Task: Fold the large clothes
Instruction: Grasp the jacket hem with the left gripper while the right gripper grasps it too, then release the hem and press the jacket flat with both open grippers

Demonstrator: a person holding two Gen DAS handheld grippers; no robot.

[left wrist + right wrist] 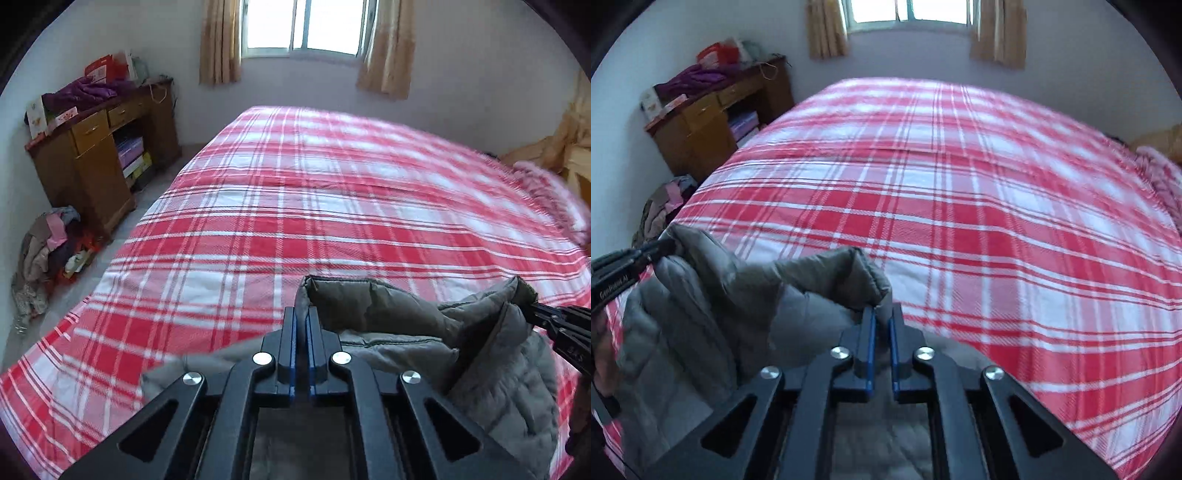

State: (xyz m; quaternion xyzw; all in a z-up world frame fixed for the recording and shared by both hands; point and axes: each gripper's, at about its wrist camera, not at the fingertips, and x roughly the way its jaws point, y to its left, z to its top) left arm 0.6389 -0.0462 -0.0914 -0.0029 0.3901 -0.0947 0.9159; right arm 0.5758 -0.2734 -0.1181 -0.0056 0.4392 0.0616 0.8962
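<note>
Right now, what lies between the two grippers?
A sagging stretch of the grey padded jacket, pinched by the left gripper and right gripper, above the plaid bedsheet; both views show it.

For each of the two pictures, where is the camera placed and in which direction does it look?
Left wrist view: sits on the left hand-held gripper, faces along the checked bed toward the window; its fingers pinch the grey jacket, and the right hand-held gripper enters at the right.
Right wrist view: sits on the right hand-held gripper, same direction; the left hand-held gripper enters at the left, also on the jacket.
Shared: bed, window, curtains, wooden desk, jacket.
</note>
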